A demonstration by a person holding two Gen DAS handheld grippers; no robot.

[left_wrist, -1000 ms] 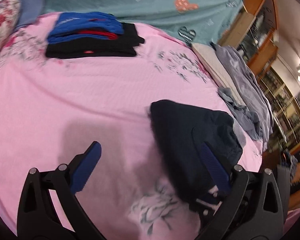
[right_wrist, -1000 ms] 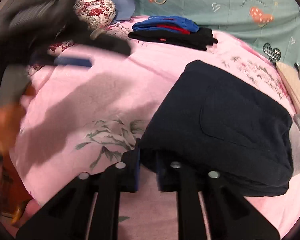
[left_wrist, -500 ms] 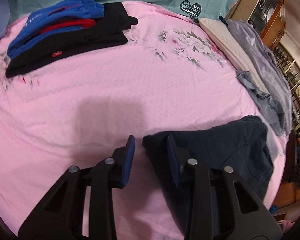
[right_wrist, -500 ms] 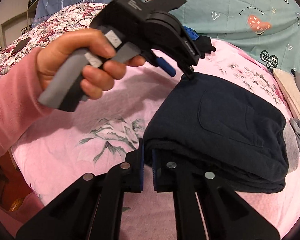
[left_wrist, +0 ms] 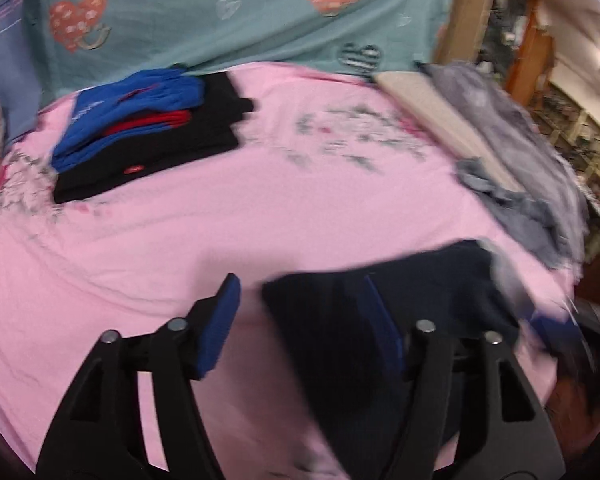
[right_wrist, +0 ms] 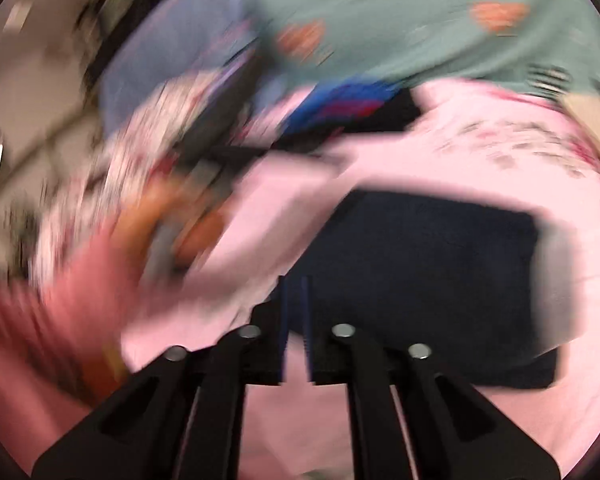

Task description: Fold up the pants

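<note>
Pink bed (left_wrist: 284, 216). Left gripper (left_wrist: 300, 316) wide, pants (left_wrist: 380, 320) corner btwn fingers. Right gripper (right_wrist: 296, 312) near-closed, grip unclear (blur). Pants soft, floppy, light; grab folded edge.

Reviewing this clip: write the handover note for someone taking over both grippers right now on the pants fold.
Left gripper: open, fingers straddling the near corner of the navy pants, gripping nothing.
Right gripper: nearly shut at the pants' near edge; the blur hides whether it pinches cloth.
Pants lie folded in a compact rectangle on the pink sheet.
A folded stack sits at the far side.
Left, probably: move the pants onto the stack.
</note>
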